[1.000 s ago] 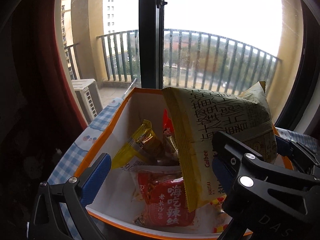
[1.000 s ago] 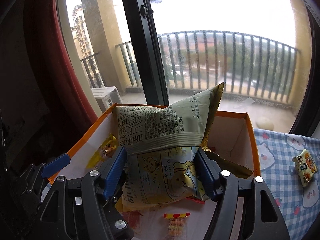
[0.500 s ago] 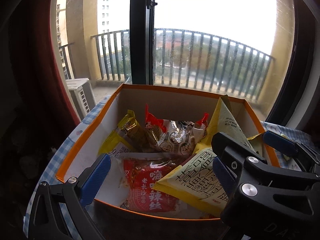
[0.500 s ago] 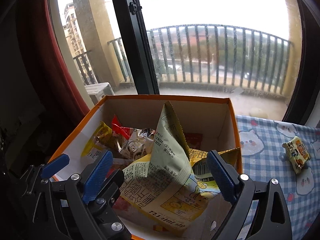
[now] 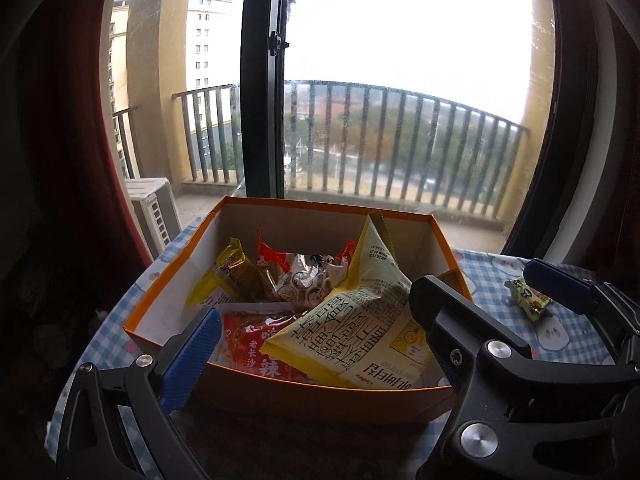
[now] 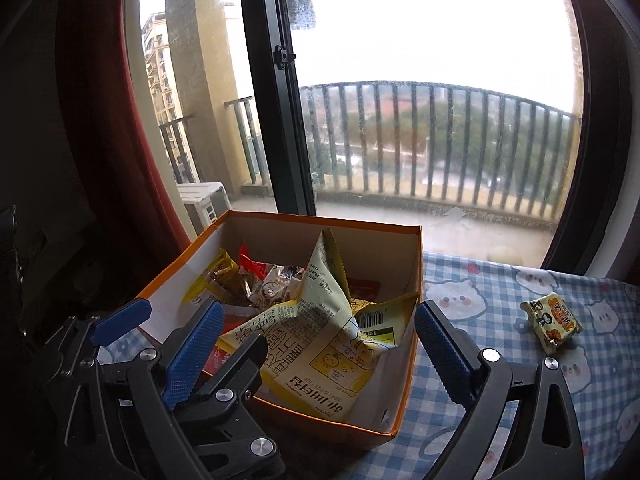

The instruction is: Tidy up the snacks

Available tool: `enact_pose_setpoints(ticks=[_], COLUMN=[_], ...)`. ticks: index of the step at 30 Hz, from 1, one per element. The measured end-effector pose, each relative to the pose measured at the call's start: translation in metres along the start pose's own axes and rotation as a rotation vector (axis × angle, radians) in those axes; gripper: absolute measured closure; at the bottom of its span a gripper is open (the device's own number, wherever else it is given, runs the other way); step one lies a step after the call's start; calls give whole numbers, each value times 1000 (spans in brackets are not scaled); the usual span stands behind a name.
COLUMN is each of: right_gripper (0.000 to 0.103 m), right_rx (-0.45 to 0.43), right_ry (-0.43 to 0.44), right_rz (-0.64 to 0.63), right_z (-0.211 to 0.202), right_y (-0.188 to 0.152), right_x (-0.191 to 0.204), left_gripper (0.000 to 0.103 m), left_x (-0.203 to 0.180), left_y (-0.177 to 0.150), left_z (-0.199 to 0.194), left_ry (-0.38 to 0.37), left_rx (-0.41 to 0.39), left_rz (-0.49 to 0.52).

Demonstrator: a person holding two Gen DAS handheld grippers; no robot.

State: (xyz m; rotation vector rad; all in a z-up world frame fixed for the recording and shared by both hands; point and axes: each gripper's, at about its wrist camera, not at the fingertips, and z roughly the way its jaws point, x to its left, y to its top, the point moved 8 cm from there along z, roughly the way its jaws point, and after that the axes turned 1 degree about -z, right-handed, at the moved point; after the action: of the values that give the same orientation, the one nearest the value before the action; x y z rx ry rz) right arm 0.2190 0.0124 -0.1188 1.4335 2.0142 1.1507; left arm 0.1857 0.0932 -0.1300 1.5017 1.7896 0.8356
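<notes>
A pale yellow chip bag [image 5: 360, 332] [image 6: 316, 344] lies tilted in the orange cardboard box [image 5: 168, 280] [image 6: 419, 264], on top of other packets. One corner of the bag sticks up. My right gripper [image 6: 320, 312] stands open just in front of the box, its blue pads clear of the bag. My left gripper [image 5: 316, 300] is also open at the box's near wall and holds nothing. A red packet [image 5: 256, 340], a yellow packet [image 5: 232, 276] and a silver-and-red one [image 5: 308, 276] lie further inside.
One small yellow snack packet [image 6: 554, 322] [image 5: 528, 300] lies on the blue checked tablecloth [image 6: 480, 300] to the right of the box. A window with a black frame [image 6: 280, 120] and a dark red curtain [image 6: 100, 140] stand behind and to the left.
The right gripper opened and let go of the chip bag, which dropped into the box. Both grippers then drew back and up from the box.
</notes>
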Motion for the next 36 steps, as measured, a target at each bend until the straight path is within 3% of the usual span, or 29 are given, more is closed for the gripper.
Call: enact_pose_setpoints(ticks=[18,36], right_gripper=[4,2], right_rx=[-72,-78], right_ry=[-79,-215], right_rz=[30,122], right_z=[-91,-136], right_y=[-20,-54], right_x=[-62,-167], left_gripper=[1,1], left_x=[-89,-201], left_y=[-16,-42], left_z=[-52,-45], left_ry=[-68,-157], left_rx=[-60,-37], left_rz=[59,141])
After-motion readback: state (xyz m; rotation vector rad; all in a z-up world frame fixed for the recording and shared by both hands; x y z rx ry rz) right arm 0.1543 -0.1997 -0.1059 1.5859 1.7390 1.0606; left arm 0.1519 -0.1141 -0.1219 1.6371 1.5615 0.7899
